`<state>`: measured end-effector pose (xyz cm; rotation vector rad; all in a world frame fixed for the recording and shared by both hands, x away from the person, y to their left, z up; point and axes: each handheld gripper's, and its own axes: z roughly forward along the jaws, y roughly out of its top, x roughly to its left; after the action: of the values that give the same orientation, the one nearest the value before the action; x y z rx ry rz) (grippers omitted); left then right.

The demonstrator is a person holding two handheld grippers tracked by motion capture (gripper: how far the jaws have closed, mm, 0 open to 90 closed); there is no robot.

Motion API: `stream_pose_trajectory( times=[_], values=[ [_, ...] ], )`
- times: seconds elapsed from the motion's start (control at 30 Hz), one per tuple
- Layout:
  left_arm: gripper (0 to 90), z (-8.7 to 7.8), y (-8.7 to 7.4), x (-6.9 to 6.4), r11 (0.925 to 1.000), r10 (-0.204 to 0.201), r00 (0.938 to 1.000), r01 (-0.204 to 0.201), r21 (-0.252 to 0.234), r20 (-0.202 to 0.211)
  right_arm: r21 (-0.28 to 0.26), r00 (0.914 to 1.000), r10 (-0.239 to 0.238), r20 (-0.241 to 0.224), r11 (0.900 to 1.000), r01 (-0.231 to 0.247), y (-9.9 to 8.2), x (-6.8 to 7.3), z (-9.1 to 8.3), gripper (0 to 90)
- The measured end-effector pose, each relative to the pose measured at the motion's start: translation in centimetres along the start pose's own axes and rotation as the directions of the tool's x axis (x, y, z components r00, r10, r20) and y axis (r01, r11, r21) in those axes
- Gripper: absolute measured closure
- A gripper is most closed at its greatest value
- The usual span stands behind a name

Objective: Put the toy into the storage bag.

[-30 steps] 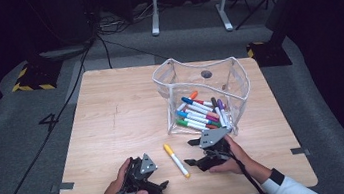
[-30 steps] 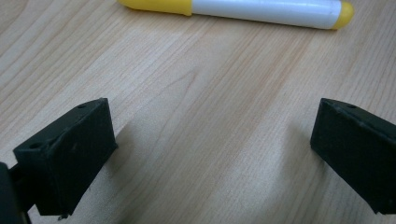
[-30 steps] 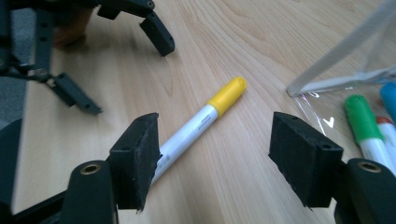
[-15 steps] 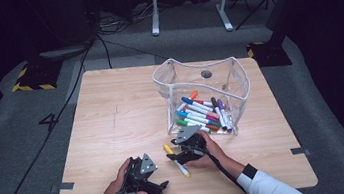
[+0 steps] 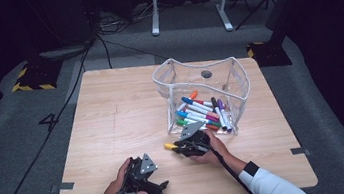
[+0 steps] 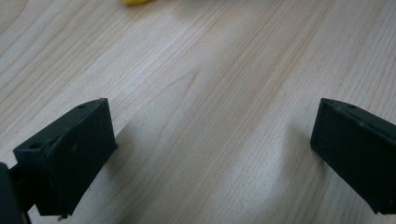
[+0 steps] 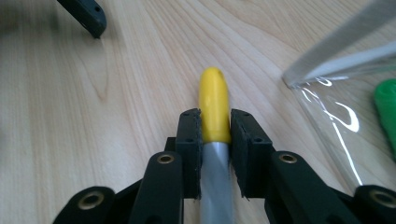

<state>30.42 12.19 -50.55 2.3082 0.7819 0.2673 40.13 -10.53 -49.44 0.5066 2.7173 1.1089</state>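
Since a second ago the right gripper (image 5: 180,147) has slid leftward from the bin's near corner onto the yellow marker (image 5: 170,146), and its fingers have just been closing; they now pinch the marker's grey barrel just behind the yellow cap, as the right gripper view shows with the fingers (image 7: 189,140) pressed against both sides of the marker (image 7: 214,105). The marker lies low over the desk (image 5: 112,115), its cap pointing toward nine o'clock in the high view.

Nearest to the front edge, at about seven o'clock on the desk, the left gripper (image 5: 159,187) rests in the person's left hand (image 5: 116,190), where it was a second ago. Its fingers (image 6: 70,154) stand wide apart over bare wood with nothing between them, and a sliver of the yellow cap (image 6: 135,2) shows at the top edge of the left gripper view.

Beyond the right gripper, at about two o'clock from it, sits the clear plastic bin (image 5: 238,75). Coloured markers (image 5: 202,113) lie piled on its floor toward the near wall: blue, green, red, orange, purple and black among them.
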Motion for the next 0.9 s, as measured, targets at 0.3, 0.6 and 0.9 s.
stream_pose_trajectory(
  times=[0.3, 0.6, 0.9],
  values=[
    [0.1, 0.0, 0.0, 0.0, 1.0, 0.0, 1.0, 0.0, 0.0, 0.0, -0.012, 0.9997, 0.021, -0.016, 0.9997, -0.021, -2.4, -1.1, -2.2, 74.9],
    [0.0, 0.0, 0.0, 0.0, 1.0, 0.0, 1.0, 0.0, 0.0, 0.0, -0.01, 0.9992, 0.025, -0.03, 0.9996, -0.025, -4.3, -1.1, -4.7, 75.0],
    [0.0, 0.0, 0.0, 0.0, 1.0, 0.001, 1.0, -0.001, 0.0, 0.0, -0.131, 0.9989, 0.044, 0.017, 0.9906, -0.041, -4.2, -2.0, -11.5, 75.0]
  ],
)
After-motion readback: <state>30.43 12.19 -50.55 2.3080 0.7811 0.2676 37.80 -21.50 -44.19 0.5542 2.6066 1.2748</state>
